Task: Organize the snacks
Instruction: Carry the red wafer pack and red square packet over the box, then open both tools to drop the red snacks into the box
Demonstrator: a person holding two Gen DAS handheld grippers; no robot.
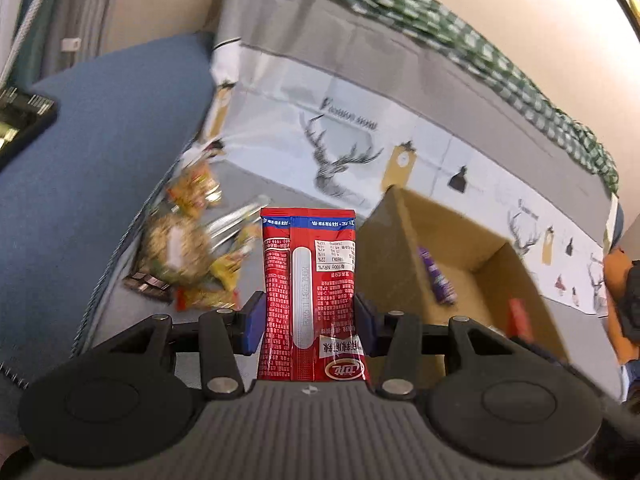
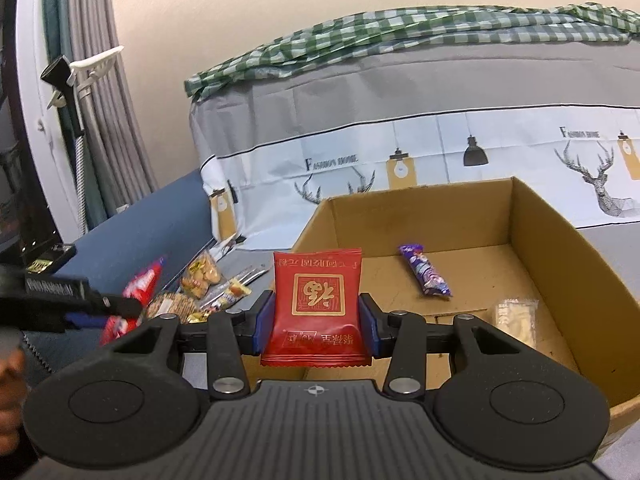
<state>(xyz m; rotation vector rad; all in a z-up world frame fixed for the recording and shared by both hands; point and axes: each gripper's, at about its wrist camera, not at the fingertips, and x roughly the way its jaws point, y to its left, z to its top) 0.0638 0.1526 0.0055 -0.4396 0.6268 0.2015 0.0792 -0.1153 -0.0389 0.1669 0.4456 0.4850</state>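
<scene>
Snack pile (image 2: pixel 200 288): far left on the grey bed cover, loose packets of peanuts and bars, beside the blue cushion (image 2: pixel 160 216); blurred in the left wrist view
Left tool (image 1: pixel 310 320): blue pads pinching a tall red snack sachet (image 1: pixel 308 280) by its two long edges; sachet upright, white printed panel facing the camera, held above the bed between the pile and the box
Left tool, seen from the right wrist view: enters at the left edge, dark and blurred, red sachet in its tips
Right tool (image 2: pixel 316 322): pads pressed on a square red packet with gold characters (image 2: pixel 318 304); packet upright, over the near left corner of the box
Cardboard box (image 2: pixel 560 232): open top, right of the pile on the bed
Box contents: purple wrapped bar (image 2: pixel 425 270) lying on the floor near the back; pale clear-wrapped snack (image 2: pixel 516 318) near the right wall
Backdrop: quilt with deer print (image 2: pixel 596 176), green checked cloth (image 2: pixel 400 36) on top
</scene>
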